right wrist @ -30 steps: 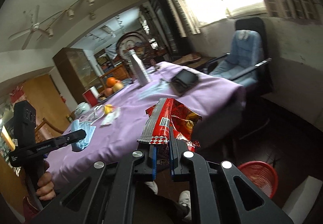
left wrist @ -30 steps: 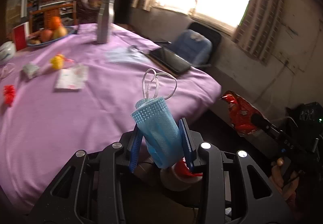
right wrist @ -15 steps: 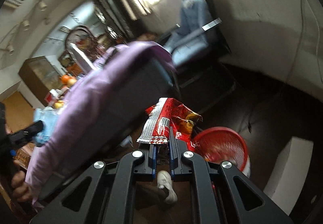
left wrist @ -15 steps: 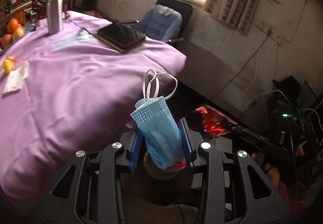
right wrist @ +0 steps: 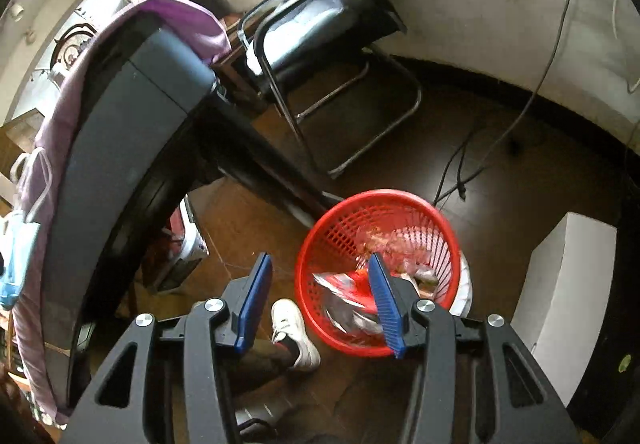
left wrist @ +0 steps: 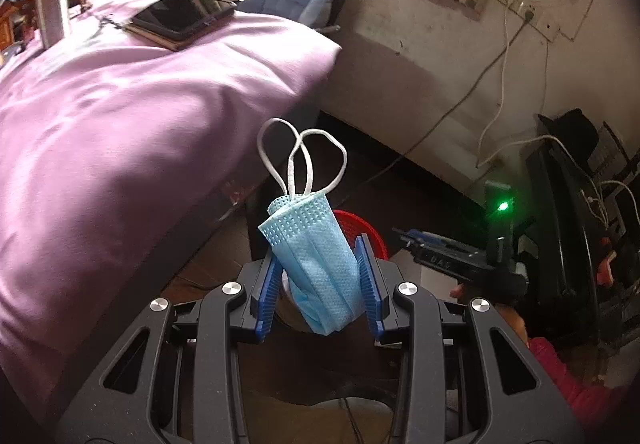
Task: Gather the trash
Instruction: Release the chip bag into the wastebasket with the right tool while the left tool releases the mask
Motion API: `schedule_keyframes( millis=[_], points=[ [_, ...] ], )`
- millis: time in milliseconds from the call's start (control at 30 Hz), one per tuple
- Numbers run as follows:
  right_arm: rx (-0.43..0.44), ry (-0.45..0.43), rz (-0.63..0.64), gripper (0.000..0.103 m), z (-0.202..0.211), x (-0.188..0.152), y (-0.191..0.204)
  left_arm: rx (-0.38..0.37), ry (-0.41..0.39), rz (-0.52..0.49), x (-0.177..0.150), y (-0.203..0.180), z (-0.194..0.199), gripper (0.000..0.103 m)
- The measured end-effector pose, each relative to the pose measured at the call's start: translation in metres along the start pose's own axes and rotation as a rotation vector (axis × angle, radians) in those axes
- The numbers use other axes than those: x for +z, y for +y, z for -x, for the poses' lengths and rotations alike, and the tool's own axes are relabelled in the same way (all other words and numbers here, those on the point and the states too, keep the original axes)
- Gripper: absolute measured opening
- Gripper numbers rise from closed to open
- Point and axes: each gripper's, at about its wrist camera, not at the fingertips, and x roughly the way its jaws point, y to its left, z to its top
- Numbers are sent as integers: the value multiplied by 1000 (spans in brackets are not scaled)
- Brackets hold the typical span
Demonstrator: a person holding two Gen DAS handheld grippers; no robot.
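The left gripper pinches a folded blue face mask between its 2 blue pads, the jaws partly closed and pressing on the cloth from either side. The mask stands up out of the grip, its long axis running along the fingers, and its white ear loops curl free at the far end.

Just beyond the mask, and lower down, a sliver of the red basket peeks out on the floor. That is the relation the coming drop turns on: the basket lies forward and below the left gripper, a little toward its right side, partly hidden behind the mask itself.

The right gripper sits nearer the basket. Its jaws are opening with nothing between them, and its right finger overlaps the basket's rim in the right wrist view. Inside the basket lies a red snack wrapper among other crumpled scraps (the plastic is too blurred to sort out).

Farther out, the worktop under its purple cloth carries a dark tablet and a steel bottle. A person's white shoe stands just beside the basket, and a blue-cushioned chair waits against the wall.

I judge the mask goes in next, once the left hand reaches over the rim.
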Motion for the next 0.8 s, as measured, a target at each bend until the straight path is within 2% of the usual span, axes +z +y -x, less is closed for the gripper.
schedule_keyframes(
  millis=[267, 467, 600, 633, 667, 733, 800],
  points=[
    [9, -76, -52, 56, 25, 9, -15, -38, 74, -76, 6, -26, -41, 37],
    [0, -93, -89, 56, 33, 9, -33, -81, 140, -137, 12, -52, -85, 37],
    [-12, -88, -112, 56, 34, 8, -46, -82, 174, -172, 14, -65, -111, 39],
    [-13, -87, -118, 56, 34, 8, -49, -80, 186, -177, 15, -67, -119, 45],
    [-14, -87, -124, 56, 34, 8, -52, -72, 193, -176, 17, -68, -125, 57],
    [-17, -87, -131, 56, 34, 8, -56, -50, 192, -164, 19, -67, -133, 69],
    [-18, -88, -133, 56, 34, 8, -59, -64, 189, -150, 20, -66, -134, 75]
  ],
)
